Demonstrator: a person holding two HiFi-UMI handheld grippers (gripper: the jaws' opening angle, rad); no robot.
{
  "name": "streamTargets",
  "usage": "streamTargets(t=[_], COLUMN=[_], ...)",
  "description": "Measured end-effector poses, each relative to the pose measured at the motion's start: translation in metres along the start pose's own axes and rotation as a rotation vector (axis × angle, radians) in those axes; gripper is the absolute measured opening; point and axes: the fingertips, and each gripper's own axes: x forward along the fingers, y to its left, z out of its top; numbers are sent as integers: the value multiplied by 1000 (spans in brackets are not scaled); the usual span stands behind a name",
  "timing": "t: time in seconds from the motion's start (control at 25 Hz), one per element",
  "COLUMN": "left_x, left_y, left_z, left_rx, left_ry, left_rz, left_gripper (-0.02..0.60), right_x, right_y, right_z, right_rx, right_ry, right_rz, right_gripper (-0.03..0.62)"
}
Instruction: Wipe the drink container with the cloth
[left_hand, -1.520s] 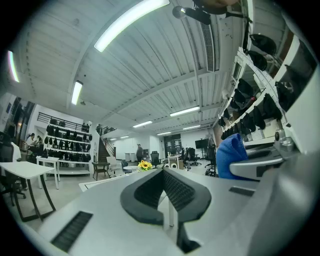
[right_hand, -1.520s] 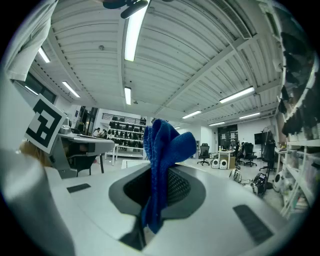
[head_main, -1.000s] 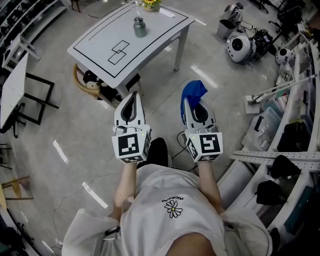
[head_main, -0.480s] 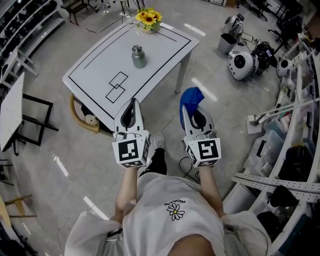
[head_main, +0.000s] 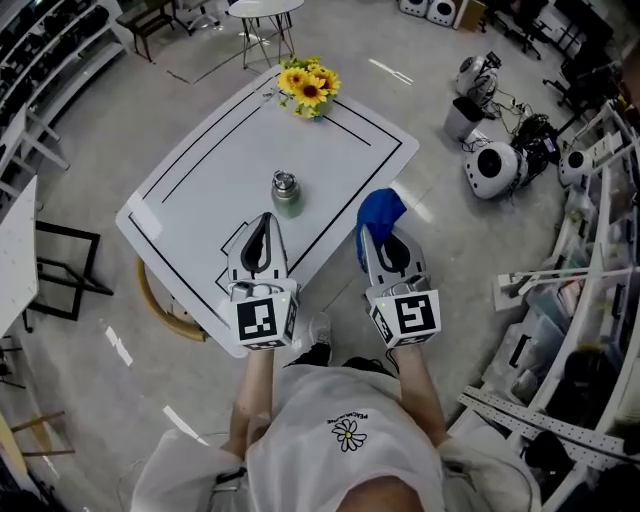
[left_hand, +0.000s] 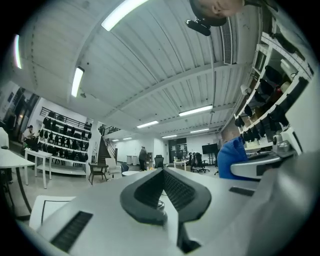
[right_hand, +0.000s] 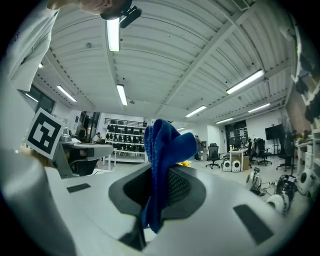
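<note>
The white table (head_main: 200, 190), marked with black lines, lies under and ahead of both pairs of jaws, and its near edge passes beneath them. The person holds the two grippers side by side over that edge, pointing away from the body.

The left gripper (head_main: 262, 222) has its jaws pressed together with nothing between them. The right gripper (head_main: 375, 236) has its jaws clamped on the blue cloth (head_main: 381, 212). The cloth is bunched between the pads, sticks out past the tips and hangs a little below them. Seen from the left jaws, it sits off to their right.

The bunch of yellow flowers (head_main: 308, 86) stands well beyond both jaw tips, at the table's far edge. The drink container (head_main: 286, 193), a small metal flask, stands upright on the table just ahead of the left jaw tips and slightly to their right. It lies forward and left of the right jaws and touches neither gripper.
</note>
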Motion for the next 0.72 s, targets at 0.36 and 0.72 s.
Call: streamTargets(t=[0.36, 0.72], left_x=[40, 55], left_y=[24, 23], left_z=[-20, -31], left_rx=[-17, -12], left_ry=[47, 68], left_rz=[50, 41], left_gripper=[-2, 7], right_x=[65, 96], right_y=[-9, -15], right_z=[-9, -15], right_rx=[22, 76], right_ry=[6, -10], right_rz=[70, 187], right_gripper=[41, 41])
